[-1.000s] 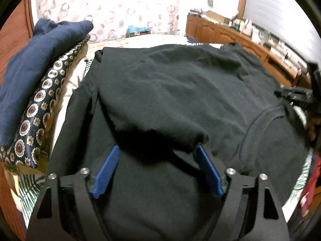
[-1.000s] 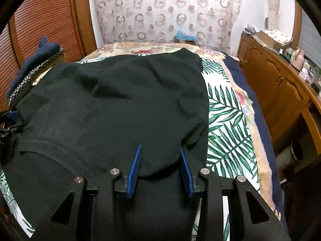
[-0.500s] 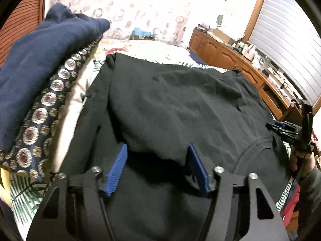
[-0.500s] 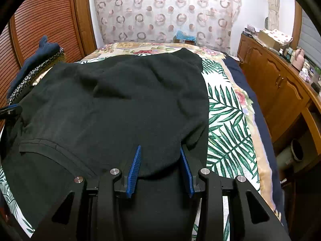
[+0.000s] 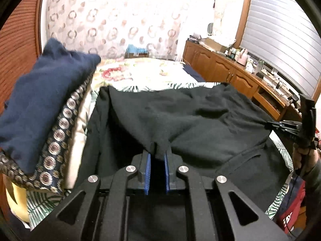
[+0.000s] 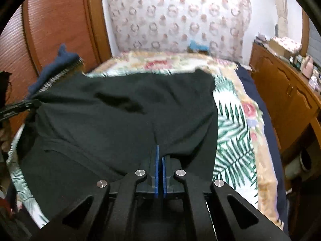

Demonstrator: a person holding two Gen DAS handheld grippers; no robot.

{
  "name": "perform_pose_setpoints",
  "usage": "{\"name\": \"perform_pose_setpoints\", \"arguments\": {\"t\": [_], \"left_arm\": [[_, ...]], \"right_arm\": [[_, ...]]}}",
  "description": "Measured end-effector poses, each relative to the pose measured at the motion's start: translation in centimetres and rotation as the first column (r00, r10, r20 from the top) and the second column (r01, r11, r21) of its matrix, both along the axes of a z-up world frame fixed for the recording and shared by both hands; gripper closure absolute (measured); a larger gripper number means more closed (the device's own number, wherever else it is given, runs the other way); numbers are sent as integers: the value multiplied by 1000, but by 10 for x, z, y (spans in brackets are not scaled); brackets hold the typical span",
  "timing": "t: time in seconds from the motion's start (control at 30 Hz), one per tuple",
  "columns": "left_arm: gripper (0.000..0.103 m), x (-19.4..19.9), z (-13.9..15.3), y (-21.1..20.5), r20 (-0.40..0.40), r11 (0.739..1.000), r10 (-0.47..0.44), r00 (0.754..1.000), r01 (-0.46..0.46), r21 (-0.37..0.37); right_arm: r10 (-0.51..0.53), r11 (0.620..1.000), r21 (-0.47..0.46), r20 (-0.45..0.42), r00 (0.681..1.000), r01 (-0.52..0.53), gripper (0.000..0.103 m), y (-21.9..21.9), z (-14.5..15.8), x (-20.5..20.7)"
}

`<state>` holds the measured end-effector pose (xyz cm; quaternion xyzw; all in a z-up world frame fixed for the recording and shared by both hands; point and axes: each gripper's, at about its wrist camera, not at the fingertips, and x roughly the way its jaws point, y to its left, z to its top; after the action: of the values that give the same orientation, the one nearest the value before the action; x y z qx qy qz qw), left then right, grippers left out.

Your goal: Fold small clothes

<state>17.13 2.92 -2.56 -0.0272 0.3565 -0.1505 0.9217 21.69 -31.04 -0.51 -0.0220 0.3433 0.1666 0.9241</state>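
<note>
Bedding with green palm leaves and pink flowers covers the bed [image 6: 234, 132], which fills a room with a ring-patterned curtain [image 5: 124, 26] at its far end, slatted wooden doors [image 6: 50, 26] on one side and a cluttered wooden dresser [image 5: 226, 68] under a shuttered window on the other. A stack of folded textiles [image 5: 46, 108], navy on top of a medallion print, sits at the bed's edge.

The black T-shirt [image 5: 200, 120] lies across the bed, its long axis running from the near edge toward the curtain, its collar seam at the near end. It is plain, dark and rumpled, with soft ridges fanning from two pinched points.

Both sets of jaws have just been closing. The left gripper [image 5: 157, 156] is clamped on a bunched fold of the near cloth, and the right gripper [image 6: 160, 154] pinches another fold, its blue pads nearly together.
</note>
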Motion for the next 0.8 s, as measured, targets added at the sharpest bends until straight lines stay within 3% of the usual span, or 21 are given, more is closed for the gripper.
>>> {"name": "perform_pose_setpoints", "arguments": {"t": [0.23, 0.57, 0.67, 0.8], "left_arm": [[91, -9, 18, 8, 34, 1000, 5, 999, -4, -15], [91, -47, 37, 34, 67, 998, 11, 998, -6, -70], [91, -56, 25, 35, 46, 1000, 27, 999, -26, -5], [91, -55, -2, 38, -21, 999, 36, 999, -35, 21]], "right_arm": [[60, 997, 35, 72, 996, -62, 101, 1, 34, -36], [120, 991, 49, 102, 988, -125, 101, -11, 56, -99], [150, 986, 62, 86, 985, -156, 101, -9, 54, -114], [191, 981, 47, 2, 982, -191, 101, 3, 24, -124]]}}
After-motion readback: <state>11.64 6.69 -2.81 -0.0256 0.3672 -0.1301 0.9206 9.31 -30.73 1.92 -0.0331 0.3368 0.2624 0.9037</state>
